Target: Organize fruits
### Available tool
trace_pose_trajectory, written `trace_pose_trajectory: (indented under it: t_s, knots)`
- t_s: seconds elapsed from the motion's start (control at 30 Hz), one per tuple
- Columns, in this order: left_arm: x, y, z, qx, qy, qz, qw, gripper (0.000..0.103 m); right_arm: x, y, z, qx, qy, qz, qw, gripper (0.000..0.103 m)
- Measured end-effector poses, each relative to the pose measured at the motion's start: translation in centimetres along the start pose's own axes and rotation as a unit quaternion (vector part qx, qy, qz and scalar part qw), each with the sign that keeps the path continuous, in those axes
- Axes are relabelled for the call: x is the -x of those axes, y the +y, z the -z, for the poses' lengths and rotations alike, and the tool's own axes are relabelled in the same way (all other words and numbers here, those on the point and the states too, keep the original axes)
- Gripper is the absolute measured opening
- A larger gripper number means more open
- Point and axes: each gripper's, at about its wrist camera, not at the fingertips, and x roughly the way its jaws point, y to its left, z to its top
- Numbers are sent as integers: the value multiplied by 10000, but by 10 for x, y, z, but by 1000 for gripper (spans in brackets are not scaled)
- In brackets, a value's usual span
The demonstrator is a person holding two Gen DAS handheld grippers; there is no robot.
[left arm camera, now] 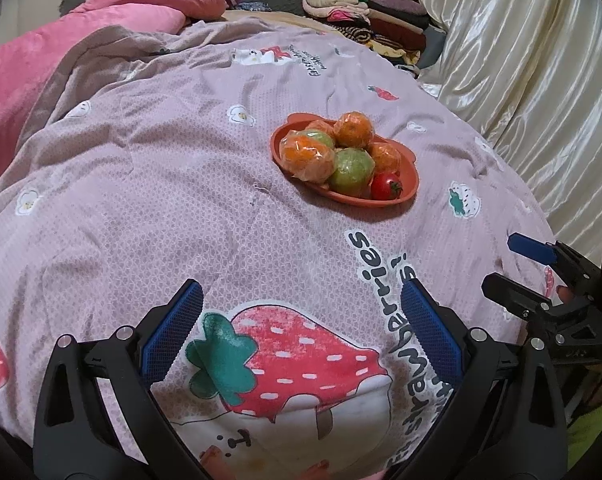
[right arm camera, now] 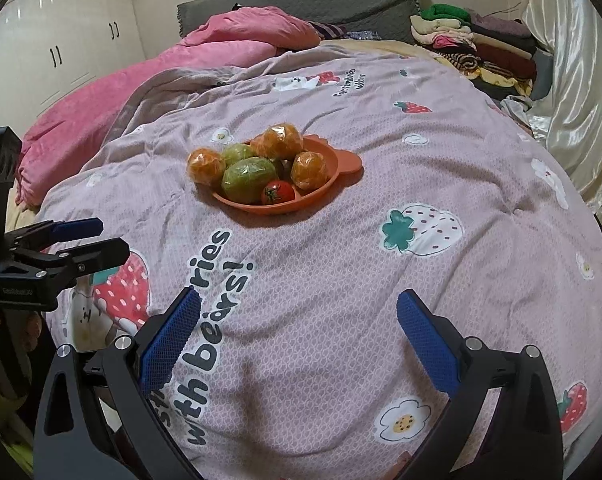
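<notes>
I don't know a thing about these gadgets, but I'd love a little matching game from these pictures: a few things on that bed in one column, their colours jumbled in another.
Things:
1. tomato
2. plate
3. gripper pads
4. blanket near the headboard

Colours:
A. blue
B. pink
C. red
D. orange-brown

Pairs: 1-C, 2-D, 3-A, 4-B

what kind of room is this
Most likely a bedroom: a bed with a strawberry-print quilt and pink blanket, a wardrobe, and folded clothes stacked near the headboard.
</notes>
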Motion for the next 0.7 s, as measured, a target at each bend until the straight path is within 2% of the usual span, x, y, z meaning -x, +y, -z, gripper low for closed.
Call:
trace_pose_trajectory:
  t_s: [0.7]
  knots:
    - [8,-1,-2,-2,-59,-121,9999,93,3,1,3,-26,-35,-9,10000,98]
